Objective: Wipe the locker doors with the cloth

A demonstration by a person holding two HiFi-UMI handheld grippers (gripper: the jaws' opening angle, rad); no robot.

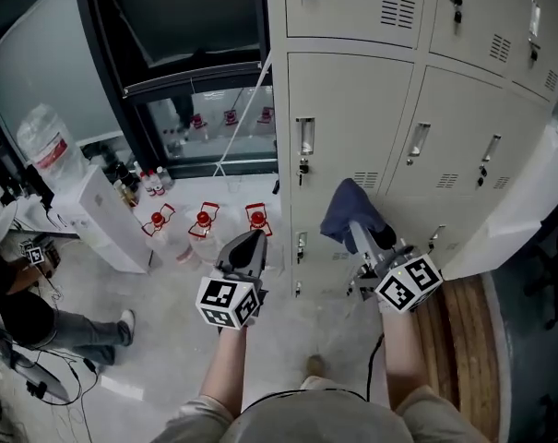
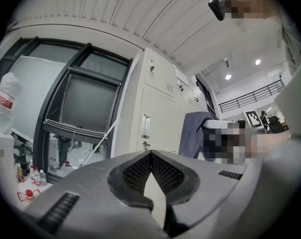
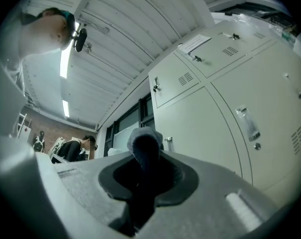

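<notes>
Right gripper [image 1: 360, 236]: fingers clenched on a dark blue cloth [image 1: 350, 210]. The cloth bunches up past the fingertips and droops over them. In the right gripper view the cloth fills the gap between the fingers.

Cloth position: held up in front of the cream locker doors [image 1: 352, 127], at the lower part of a middle-row door, near its vent slots. Whether the cloth touches the door cannot be told.

Left gripper [image 1: 249, 241]: fingers closed tip to tip, nothing between them. It sits left of the cloth and apart from it, pointing toward the left edge of the locker bank.

Floor: clear bottles with red caps [image 1: 203, 221] stand left of the lockers, below a dark-framed window [image 1: 182, 53].
</notes>
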